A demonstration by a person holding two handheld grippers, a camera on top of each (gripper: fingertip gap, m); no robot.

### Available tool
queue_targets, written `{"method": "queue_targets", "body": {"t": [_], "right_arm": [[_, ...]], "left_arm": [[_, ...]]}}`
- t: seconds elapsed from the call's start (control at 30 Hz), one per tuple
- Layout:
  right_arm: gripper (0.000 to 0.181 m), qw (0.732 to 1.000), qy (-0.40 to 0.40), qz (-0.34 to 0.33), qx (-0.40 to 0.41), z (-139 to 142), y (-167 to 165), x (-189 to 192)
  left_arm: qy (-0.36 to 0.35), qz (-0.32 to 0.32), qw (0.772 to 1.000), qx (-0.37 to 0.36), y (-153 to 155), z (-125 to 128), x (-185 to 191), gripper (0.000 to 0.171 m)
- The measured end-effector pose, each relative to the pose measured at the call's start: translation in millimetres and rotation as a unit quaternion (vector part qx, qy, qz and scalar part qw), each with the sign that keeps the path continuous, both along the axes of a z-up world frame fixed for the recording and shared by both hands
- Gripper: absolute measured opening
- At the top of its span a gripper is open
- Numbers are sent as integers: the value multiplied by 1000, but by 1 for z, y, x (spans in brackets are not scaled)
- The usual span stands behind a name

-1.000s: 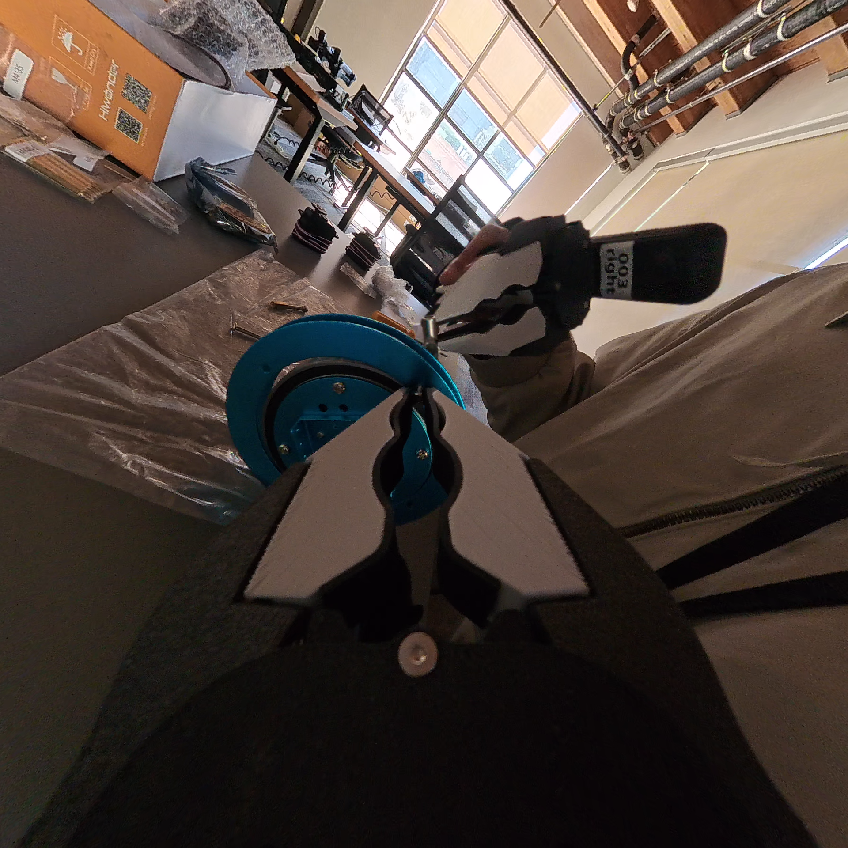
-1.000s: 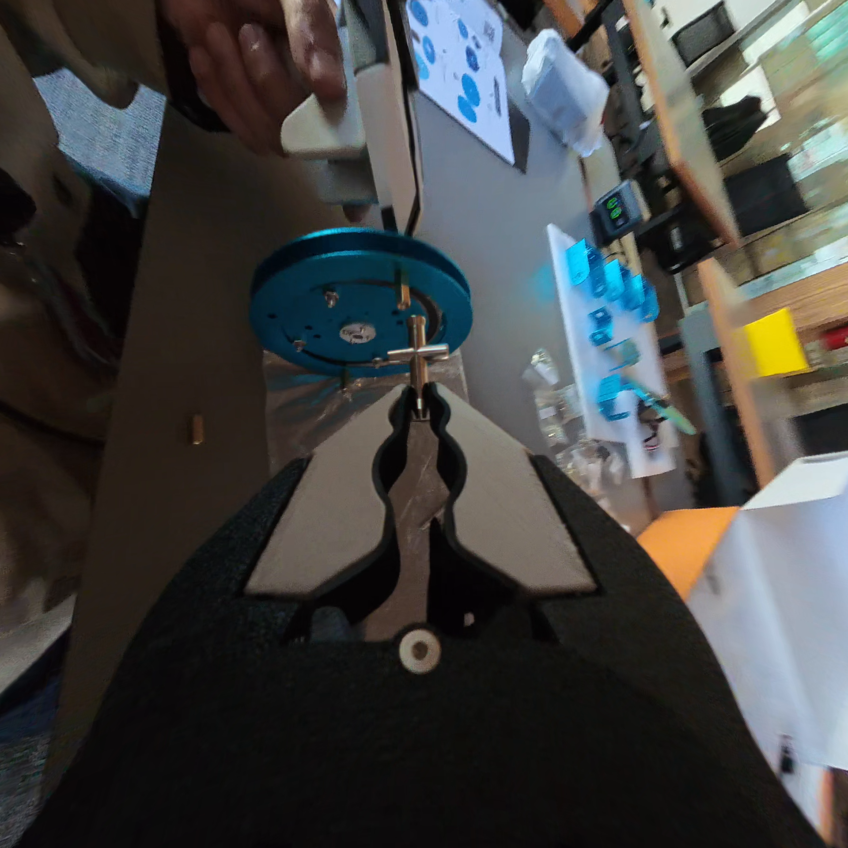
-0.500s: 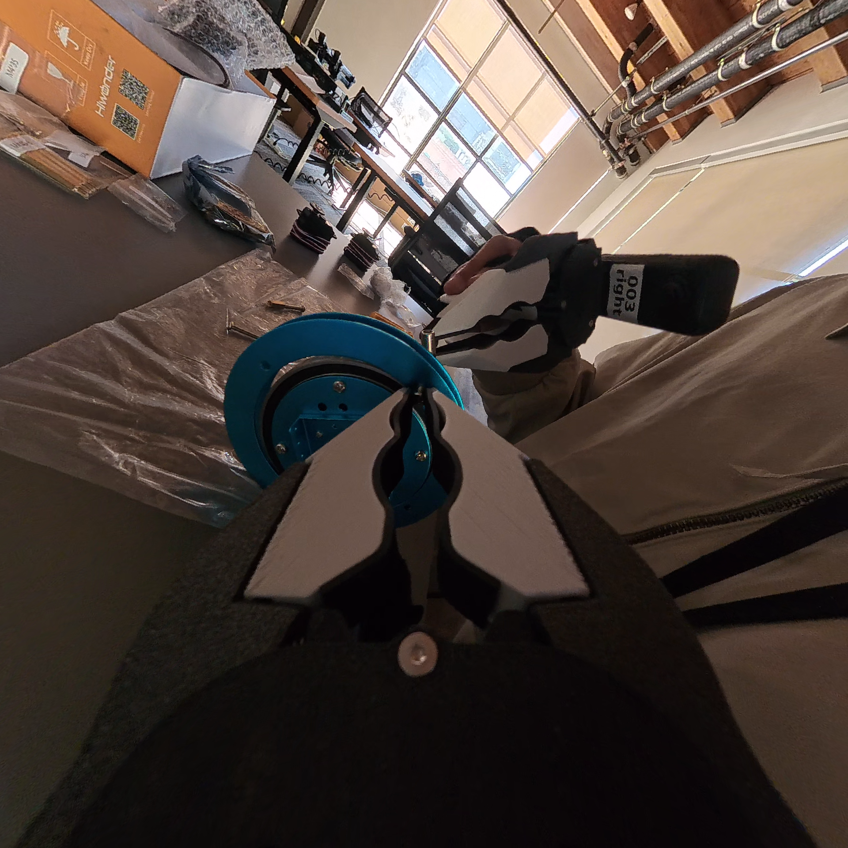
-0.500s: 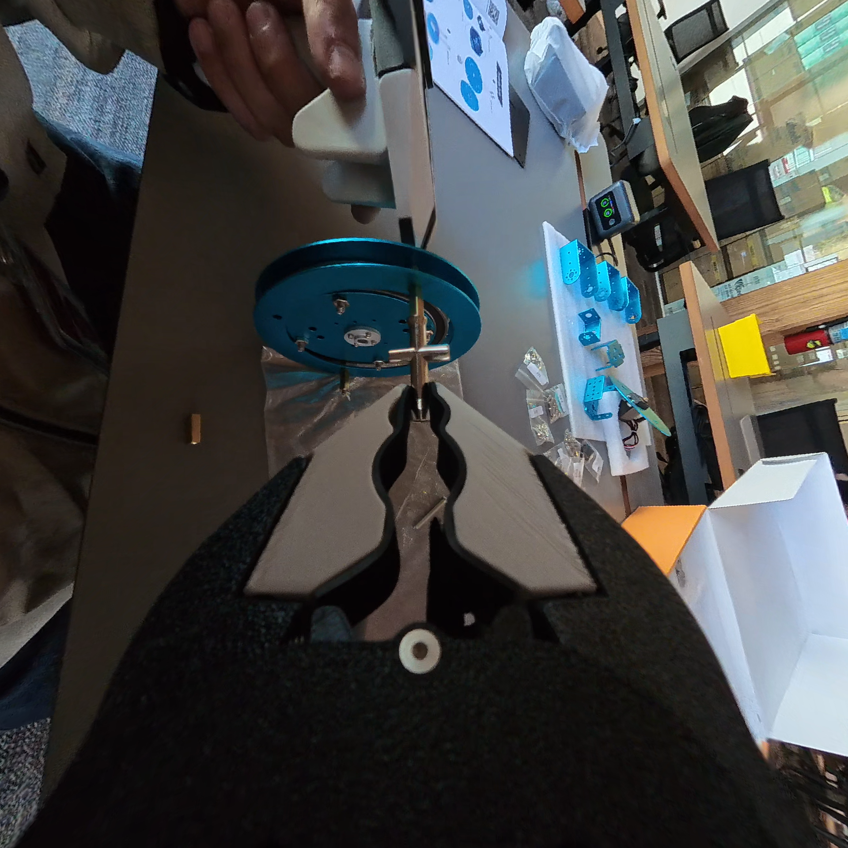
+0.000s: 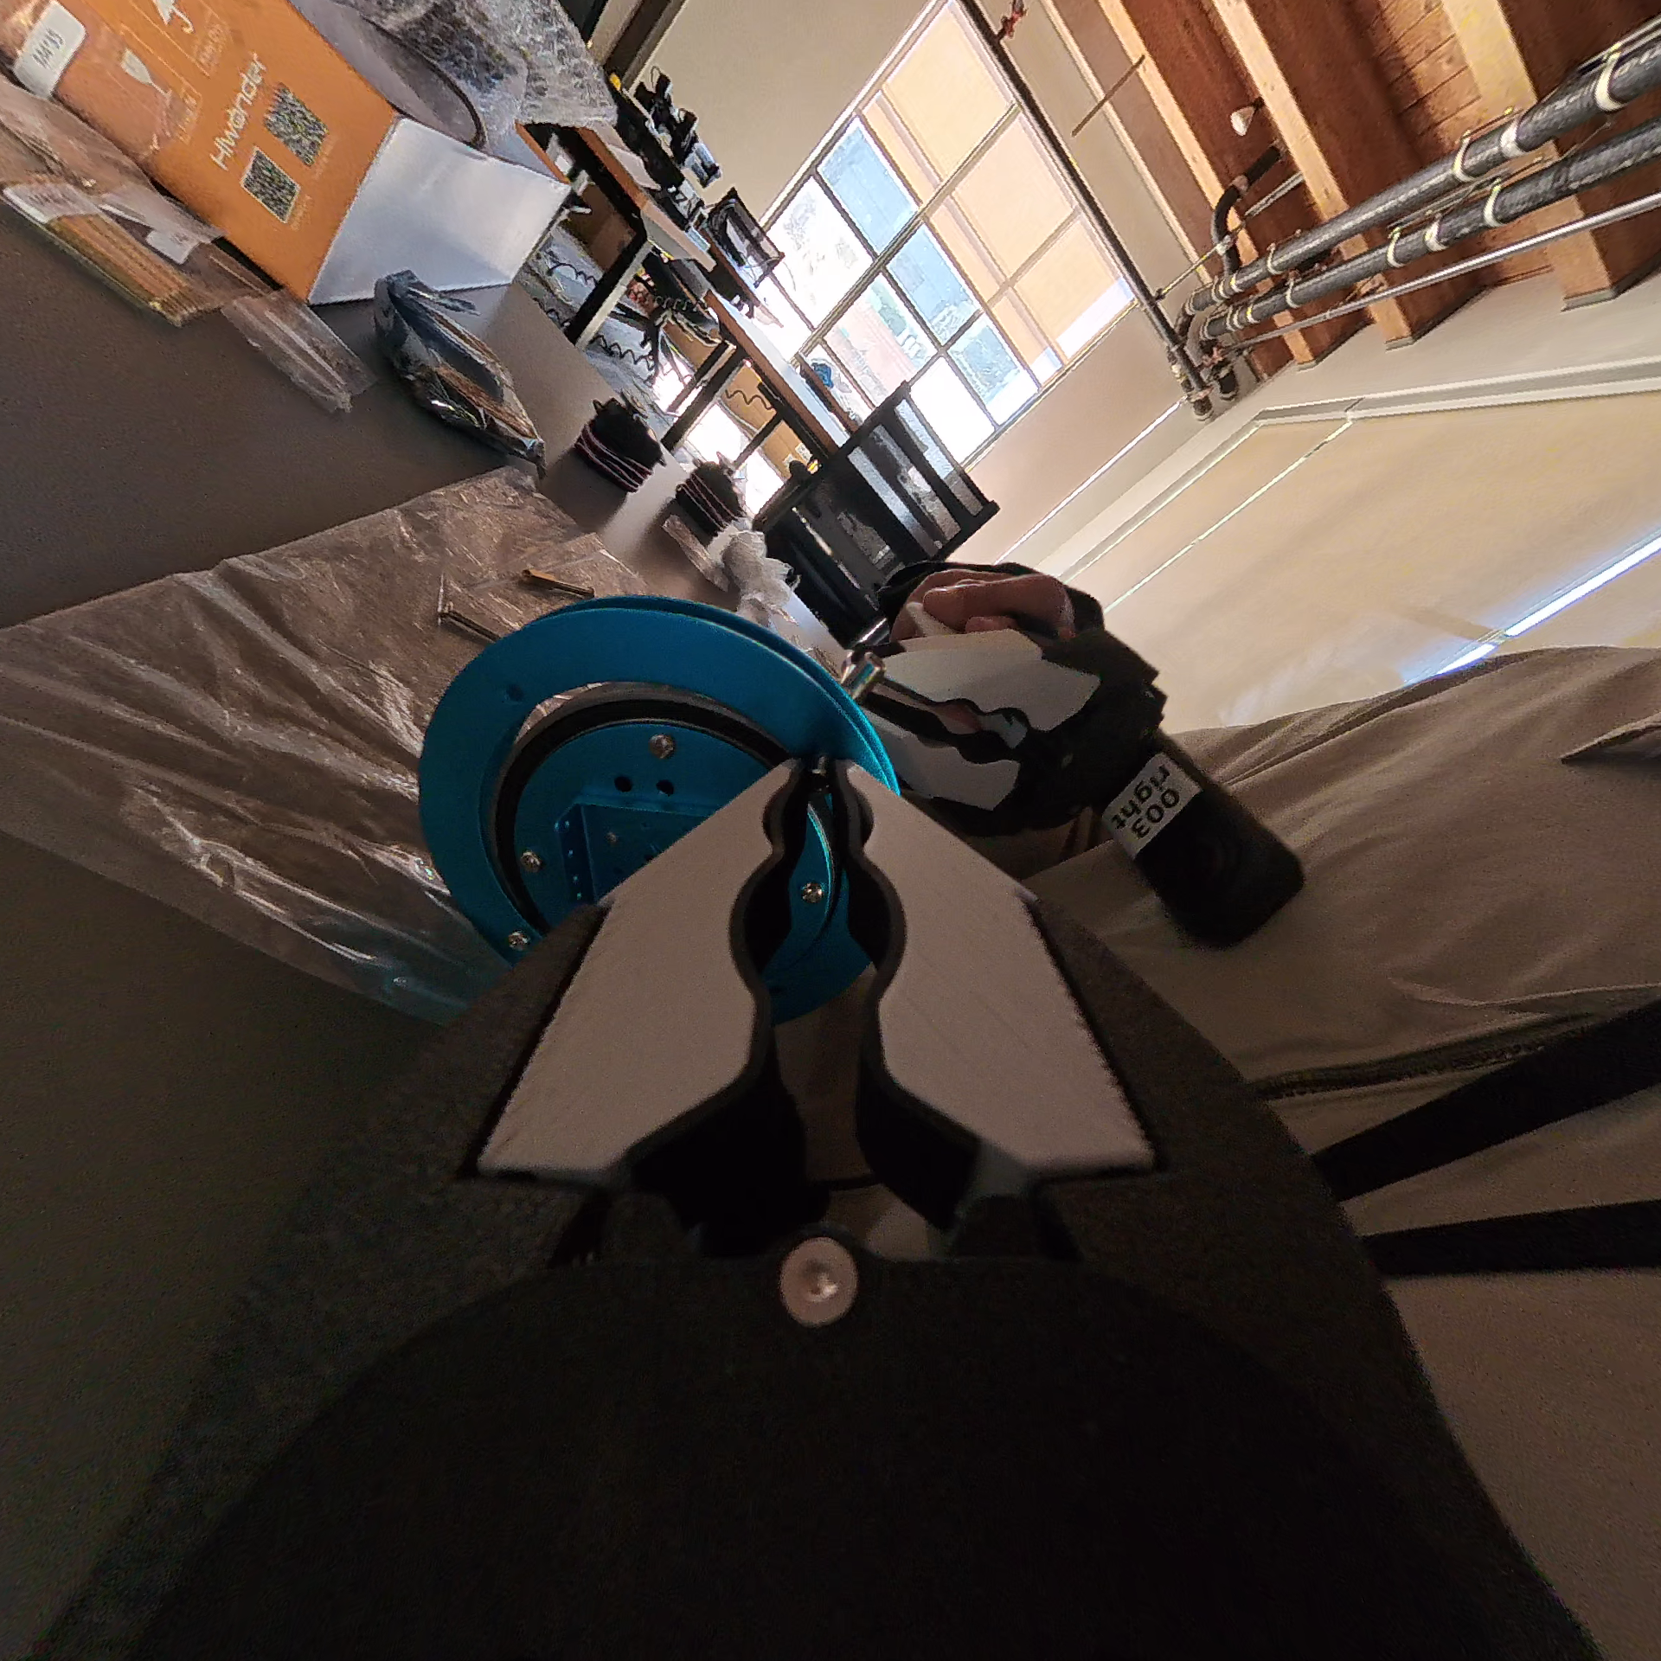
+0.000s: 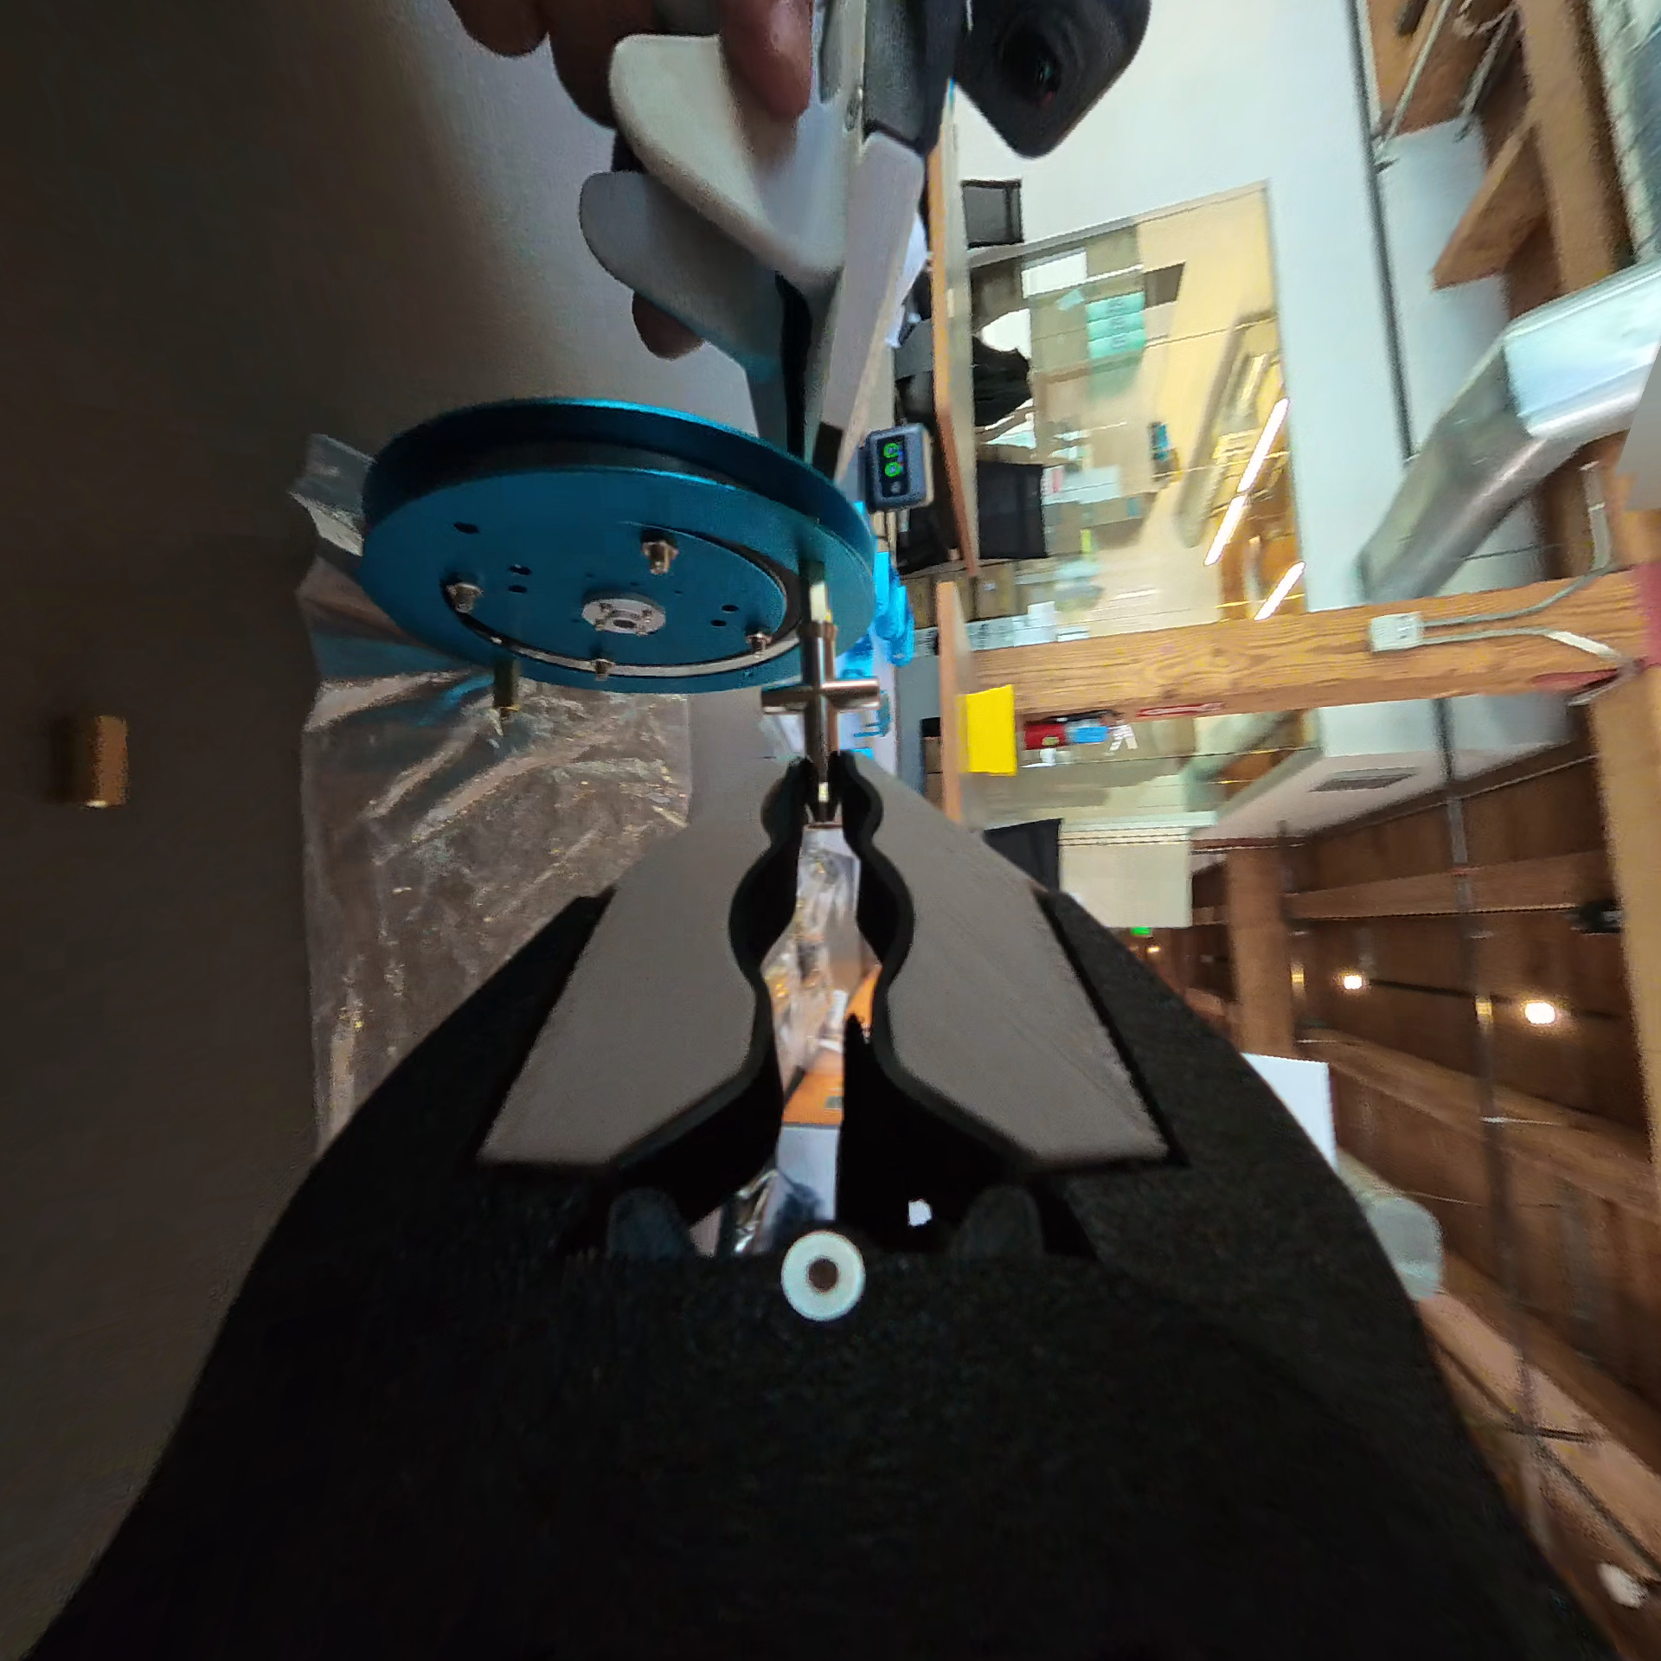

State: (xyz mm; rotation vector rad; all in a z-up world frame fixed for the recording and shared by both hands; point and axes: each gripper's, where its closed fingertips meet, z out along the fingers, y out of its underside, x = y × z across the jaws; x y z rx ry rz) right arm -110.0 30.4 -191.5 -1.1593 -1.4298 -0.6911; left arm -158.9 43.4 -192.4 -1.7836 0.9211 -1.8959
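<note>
Gripping the rim of a blue metal disc (image 5: 575, 764), the left tongs (image 5: 820, 768) are closed on its edge and hold it raised above a clear plastic sheet (image 5: 225, 719) on the grey counter (image 5: 135, 431). The right tongs (image 6: 820, 773) are closed on the shaft of a small silver cross-shaped wrench (image 6: 820, 697), whose tip meets a brass standoff (image 6: 816, 589) on the disc's underside near its rim. Another brass standoff (image 6: 97, 759) lies apart on the counter. An orange and white box (image 5: 261, 162) sits at the counter's far end.
</note>
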Motion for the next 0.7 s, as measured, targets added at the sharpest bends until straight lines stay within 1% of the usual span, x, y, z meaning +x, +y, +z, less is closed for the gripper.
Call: {"method": "queue_targets", "body": {"t": [0.1,0.13,0.2,0.3,0.4,0.5,0.57,0.67,0.7], "right_arm": [[6,998,-38,5,45,1,2,0],[6,999,-39,7,36,0,3,0],[6,1000,-2,18,-22,1,1,-2],[5,989,53,30,-134,0,-1,-2],[6,964,94,29,-248,-7,-2,-1],[6,928,136,22,-347,-13,-4,-1],[6,907,161,15,-390,-14,-4,-2],[6,877,184,4,-443,-15,-7,-2],[6,858,193,-7,-476,-17,-9,-3]], "left_arm": [[0,-1,1000,-10,2,0,0,2],[2,0,1000,-5,2,0,0,2],[7,0,1000,9,2,0,-1,2],[5,-3,1000,11,-1,0,-1,2],[3,-7,1000,14,-3,0,0,2],[2,-8,1000,18,-5,0,1,2],[-1,-3,1000,14,-4,0,1,2],[5,1,999,33,-5,0,1,2],[6,-1,999,37,-6,-1,1,2]]}}
